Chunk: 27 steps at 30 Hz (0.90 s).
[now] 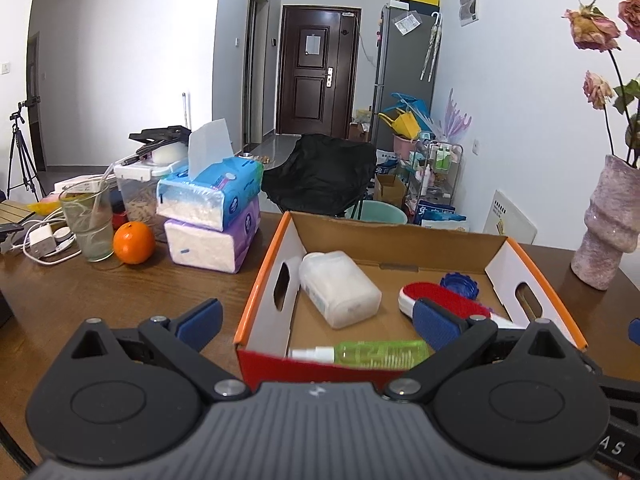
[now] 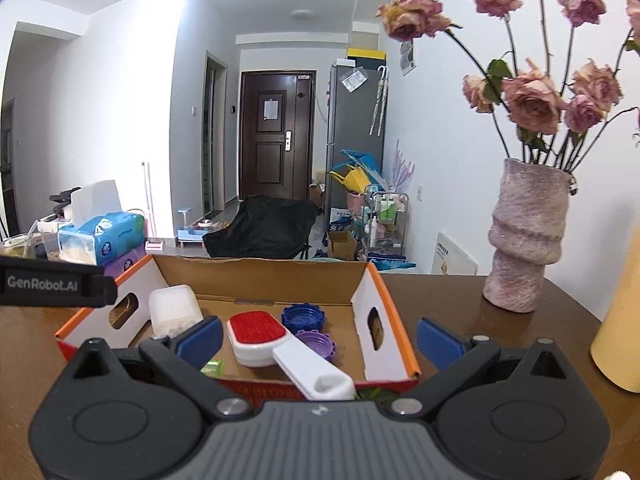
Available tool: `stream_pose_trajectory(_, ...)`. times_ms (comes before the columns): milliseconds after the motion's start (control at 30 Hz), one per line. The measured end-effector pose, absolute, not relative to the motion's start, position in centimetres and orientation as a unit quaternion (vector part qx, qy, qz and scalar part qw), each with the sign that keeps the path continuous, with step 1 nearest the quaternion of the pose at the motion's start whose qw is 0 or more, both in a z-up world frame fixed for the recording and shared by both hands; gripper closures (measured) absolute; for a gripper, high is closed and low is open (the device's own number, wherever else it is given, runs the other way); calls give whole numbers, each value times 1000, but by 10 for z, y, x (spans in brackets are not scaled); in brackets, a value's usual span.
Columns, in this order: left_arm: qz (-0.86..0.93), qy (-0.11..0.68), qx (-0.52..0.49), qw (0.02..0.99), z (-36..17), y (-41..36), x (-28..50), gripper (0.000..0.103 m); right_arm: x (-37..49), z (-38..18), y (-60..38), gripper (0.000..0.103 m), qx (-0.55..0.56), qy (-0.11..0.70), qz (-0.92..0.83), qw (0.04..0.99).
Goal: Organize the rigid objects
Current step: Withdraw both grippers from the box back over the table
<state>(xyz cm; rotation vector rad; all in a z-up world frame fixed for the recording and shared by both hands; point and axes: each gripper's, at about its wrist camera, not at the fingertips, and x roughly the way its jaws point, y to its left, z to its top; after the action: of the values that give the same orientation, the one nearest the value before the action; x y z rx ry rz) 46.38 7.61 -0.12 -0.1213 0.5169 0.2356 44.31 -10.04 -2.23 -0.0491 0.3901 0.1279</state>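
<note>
An open cardboard box [image 1: 264,280] with orange rims stands on the wooden table; it also shows in the right wrist view [image 2: 384,304]. Inside lie a white plastic bottle [image 1: 338,288], a green spray bottle [image 1: 376,353], a red and white lint brush [image 2: 264,338], a blue cap [image 2: 302,317] and a purple cap [image 2: 316,344]. My left gripper [image 1: 316,320] is open and empty at the box's front edge. My right gripper [image 2: 318,338] is open and empty, its jaws spread over the front right of the box.
Left of the box are stacked tissue packs [image 1: 212,216], an orange [image 1: 134,242], a glass [image 1: 88,220] and white chargers with cables [image 1: 42,240]. A pink vase of dried roses [image 2: 524,236] stands right of the box. A yellow object [image 2: 620,336] is at the far right.
</note>
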Motion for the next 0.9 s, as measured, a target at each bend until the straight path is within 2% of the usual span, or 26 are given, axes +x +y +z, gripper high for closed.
stream_pose_trajectory(900, 85, 277, -66, 955, -17, 33, 352, 0, 325, -35, -153, 0, -21, 206, 65, 976)
